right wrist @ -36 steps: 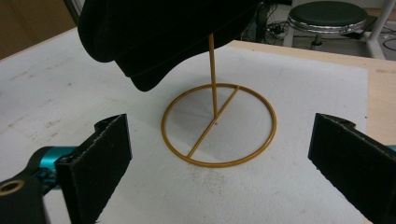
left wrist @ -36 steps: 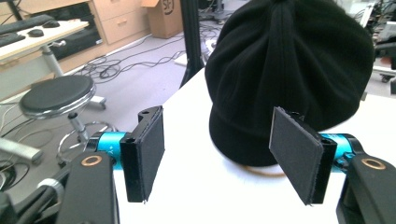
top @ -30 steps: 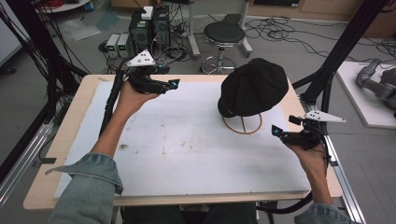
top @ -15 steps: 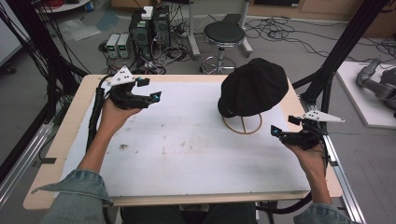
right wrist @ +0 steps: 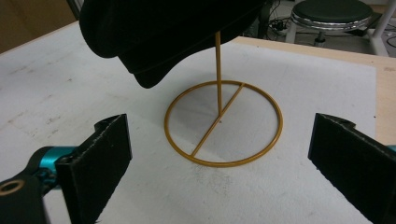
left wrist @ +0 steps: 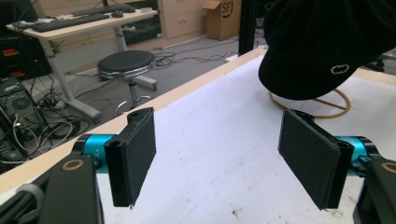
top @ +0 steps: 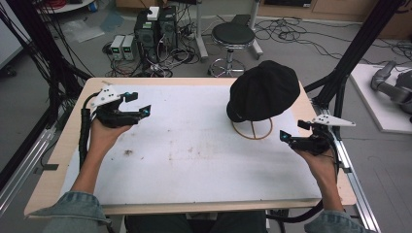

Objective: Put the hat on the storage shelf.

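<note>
A black cap (top: 265, 90) with a small metal emblem hangs on a gold wire stand (top: 252, 130) at the table's back right. My right gripper (top: 291, 131) hovers open just right of the stand's ring, its jaws facing the stand (right wrist: 218, 79) under the cap (right wrist: 159, 32). The right gripper (right wrist: 224, 161) holds nothing. Far across the white mat, near the back left, my left gripper (top: 138, 103) is open and empty. In the left gripper view, the left gripper (left wrist: 222, 158) points toward the cap (left wrist: 327, 42) and the stand's ring (left wrist: 336, 109).
A white mat (top: 194, 145) covers the wooden table (top: 63, 170). Black frame posts (top: 359, 53) rise at both sides. Beyond the far edge stand a round stool (top: 233, 36), computer cases (top: 155, 29) and floor cables.
My left gripper has drawn back from the far edge, moving left and nearer to the person. The right gripper, cap and stand have stayed put.
</note>
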The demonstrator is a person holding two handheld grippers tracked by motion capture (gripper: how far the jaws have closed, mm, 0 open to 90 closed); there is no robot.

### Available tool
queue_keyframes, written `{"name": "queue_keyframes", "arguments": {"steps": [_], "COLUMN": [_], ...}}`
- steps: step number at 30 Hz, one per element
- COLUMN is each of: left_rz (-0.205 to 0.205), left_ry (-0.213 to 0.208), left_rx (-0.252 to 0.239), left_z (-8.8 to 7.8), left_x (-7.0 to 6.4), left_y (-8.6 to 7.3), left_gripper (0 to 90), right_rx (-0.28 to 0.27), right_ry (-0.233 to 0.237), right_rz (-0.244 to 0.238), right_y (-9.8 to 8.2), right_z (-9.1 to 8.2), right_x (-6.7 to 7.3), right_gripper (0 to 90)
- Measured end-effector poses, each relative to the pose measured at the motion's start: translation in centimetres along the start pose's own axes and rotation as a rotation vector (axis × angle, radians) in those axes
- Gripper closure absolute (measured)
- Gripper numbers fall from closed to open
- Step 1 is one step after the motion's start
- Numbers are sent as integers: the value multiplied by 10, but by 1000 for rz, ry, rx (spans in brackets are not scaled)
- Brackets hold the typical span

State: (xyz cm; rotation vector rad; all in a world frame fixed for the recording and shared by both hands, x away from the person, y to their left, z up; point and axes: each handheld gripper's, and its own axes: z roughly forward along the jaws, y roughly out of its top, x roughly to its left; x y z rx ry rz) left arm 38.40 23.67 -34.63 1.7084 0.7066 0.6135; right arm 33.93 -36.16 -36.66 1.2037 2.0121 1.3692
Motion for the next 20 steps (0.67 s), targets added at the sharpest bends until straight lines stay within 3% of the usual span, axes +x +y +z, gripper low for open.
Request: {"name": "queue_keyframes", "arguments": {"steps": [9,15,20], "left_rz": [-38,-51,-48], "left_ry": [48,54,51], "left_rx": [-33,-57,-44], "left_z": [-20,-27,-26], "left_x": [5,7,6], "left_y": [-26,-32,-33], "left_gripper": [279,277,275], "right_rx": [-1,4,2], "right_ry": [0,1,3], "right_rz": [-6,-3,-3], "right_y": [0,-1,-1], "right_z": [1,2,2], "right_x": [0,1,2], "right_gripper": [57,57,57]}}
